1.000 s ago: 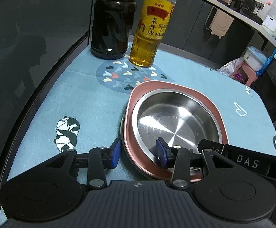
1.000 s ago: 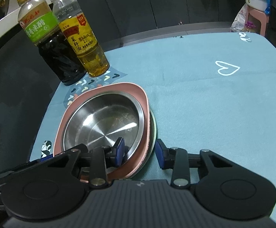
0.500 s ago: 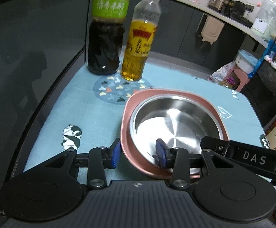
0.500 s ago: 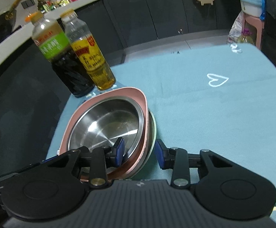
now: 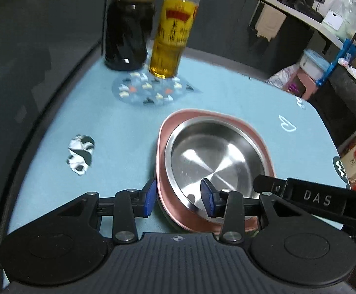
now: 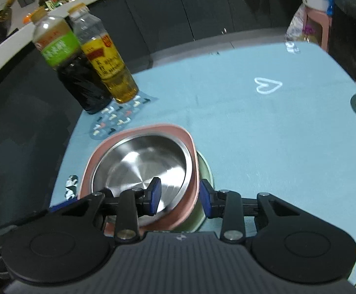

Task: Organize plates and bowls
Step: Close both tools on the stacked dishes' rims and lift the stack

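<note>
A: Where do the dishes sit?

B: Low in the middle of both views. A steel bowl (image 5: 214, 161) is nested in a pink plate (image 5: 163, 147), and in the right wrist view a pale green plate (image 6: 203, 171) peeks out beneath the pink one's right edge. The stack is over the light blue cloth of the desk (image 5: 227, 98).

A: And the tools?

B: The left tool (image 5: 179, 197) pinches the stack's near left rim, one blue pad outside the pink plate, the other inside the bowl. The right tool (image 6: 180, 194) pinches the near right rim likewise, its outer pad beside the green plate.

A: Anything else?

B: A dark sauce bottle (image 5: 127, 24) and a yellow oil bottle (image 5: 173, 31) stand touching at upper left, well apart from the stack.
</note>
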`<state>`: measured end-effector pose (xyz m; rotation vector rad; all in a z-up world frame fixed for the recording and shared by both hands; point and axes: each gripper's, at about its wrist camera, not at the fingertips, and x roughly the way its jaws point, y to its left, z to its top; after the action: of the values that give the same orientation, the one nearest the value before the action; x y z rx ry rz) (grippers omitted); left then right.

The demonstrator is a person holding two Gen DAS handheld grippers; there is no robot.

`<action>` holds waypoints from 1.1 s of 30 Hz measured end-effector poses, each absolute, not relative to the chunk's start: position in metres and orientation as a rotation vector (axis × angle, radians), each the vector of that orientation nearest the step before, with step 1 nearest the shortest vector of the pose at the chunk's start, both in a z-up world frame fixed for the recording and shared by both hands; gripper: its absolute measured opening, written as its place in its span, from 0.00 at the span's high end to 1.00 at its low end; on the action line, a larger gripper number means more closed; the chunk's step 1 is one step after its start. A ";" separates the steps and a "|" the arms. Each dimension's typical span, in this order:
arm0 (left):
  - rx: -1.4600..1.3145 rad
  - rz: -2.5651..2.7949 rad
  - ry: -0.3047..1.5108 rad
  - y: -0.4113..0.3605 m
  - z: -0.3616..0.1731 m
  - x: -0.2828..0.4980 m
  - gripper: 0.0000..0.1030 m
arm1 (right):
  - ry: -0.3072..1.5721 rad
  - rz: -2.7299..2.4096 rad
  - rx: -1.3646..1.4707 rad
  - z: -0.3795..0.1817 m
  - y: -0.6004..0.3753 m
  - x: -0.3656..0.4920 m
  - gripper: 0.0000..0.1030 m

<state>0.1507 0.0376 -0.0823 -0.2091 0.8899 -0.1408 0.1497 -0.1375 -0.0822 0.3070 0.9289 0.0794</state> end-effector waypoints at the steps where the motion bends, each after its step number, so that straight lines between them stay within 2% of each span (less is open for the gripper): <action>1: -0.219 -0.150 0.882 0.039 -0.084 0.152 0.66 | 0.935 0.074 0.308 -0.085 -0.138 0.151 0.67; 7: -0.228 -0.160 0.914 0.045 -0.085 0.152 0.65 | 0.938 0.083 0.294 -0.088 -0.139 0.151 0.65; 11: -0.278 -0.140 0.938 0.054 -0.089 0.154 0.61 | 0.931 0.085 0.281 -0.085 -0.146 0.148 0.48; 13: -0.298 -0.136 0.957 0.056 -0.094 0.159 0.61 | 0.939 0.079 0.306 -0.088 -0.150 0.150 0.47; 20: -0.253 -0.154 0.942 0.045 -0.097 0.163 0.59 | 1.005 0.117 0.366 -0.105 -0.149 0.162 0.47; 24: -0.199 -0.129 0.915 0.034 -0.091 0.155 0.60 | 0.975 0.100 0.294 -0.101 -0.140 0.160 0.63; 33: -0.174 -0.129 0.804 0.035 -0.051 0.133 0.61 | 0.882 0.127 0.300 -0.071 -0.143 0.143 0.63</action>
<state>0.1326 0.0352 -0.0509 -0.1743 0.8044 -0.1290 0.1429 -0.1433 -0.0713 0.2997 0.8821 0.1273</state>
